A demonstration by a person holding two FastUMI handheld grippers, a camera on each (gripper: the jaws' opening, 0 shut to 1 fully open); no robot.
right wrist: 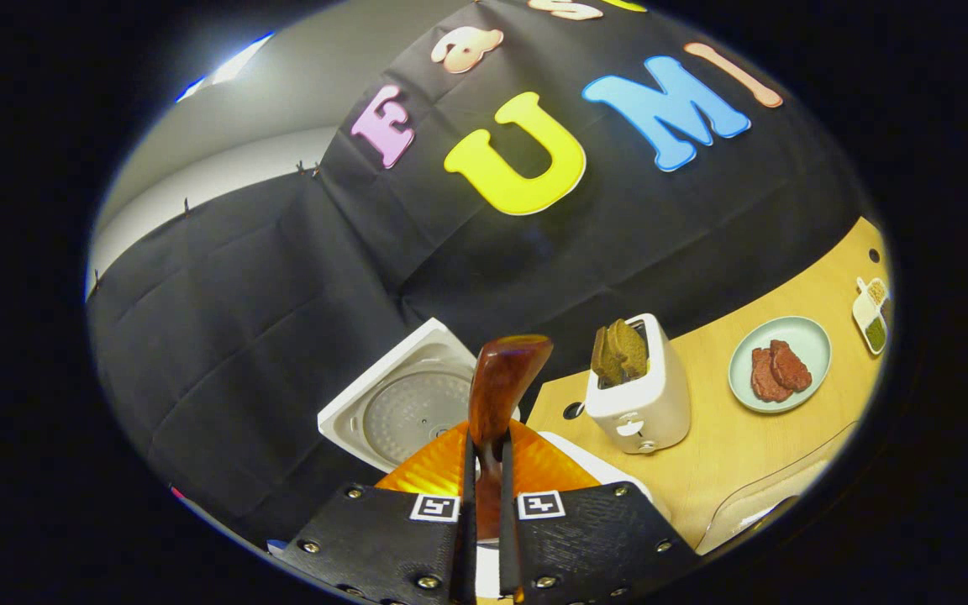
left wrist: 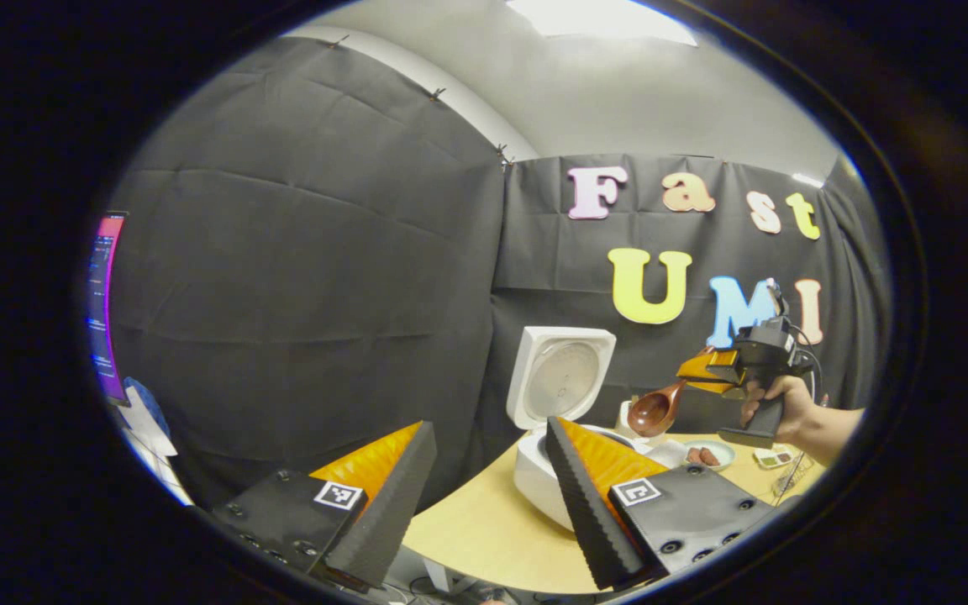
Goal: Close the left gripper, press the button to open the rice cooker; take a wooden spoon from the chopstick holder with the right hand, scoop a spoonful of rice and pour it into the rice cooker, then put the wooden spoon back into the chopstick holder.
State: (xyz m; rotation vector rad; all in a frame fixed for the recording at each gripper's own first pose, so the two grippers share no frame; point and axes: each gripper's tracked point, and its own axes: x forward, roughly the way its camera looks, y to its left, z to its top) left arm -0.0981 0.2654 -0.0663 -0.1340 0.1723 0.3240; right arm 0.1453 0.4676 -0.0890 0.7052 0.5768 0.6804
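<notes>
Your right gripper (right wrist: pixel 484 504) has its fingers clamped on the handle of the wooden spoon (right wrist: pixel 501 378), and in the left gripper view you see this spoon held in the air, its bowl just above and beside the open rice cooker (left wrist: pixel 534 479). The cooker lid (left wrist: pixel 560 374) stands upright, so the button step looks already done. I judge that you are in the scoop-and-pour part of the task, but I cannot tell if rice is in the spoon bowl, because it is small and dark in the left gripper view and turned edge-on in the right gripper view. If the spoon is loaded, the next move asks you to bring the bowl over the pot opening and tilt it slowly; if it is empty, you must first go to the rice. Your left gripper (left wrist: pixel 492 496) waits low in front of the cooker with its fingers wide apart and holding nothing. The bench (right wrist: pixel 753 454) is light wood. On it stand a white toaster (right wrist: pixel 639 403) with bread in the slot, a pale plate (right wrist: pixel 812 336) with two reddish pieces, and a small divided dish (right wrist: pixel 870 311) near the edge. Black cloth closes the booth behind.
</notes>
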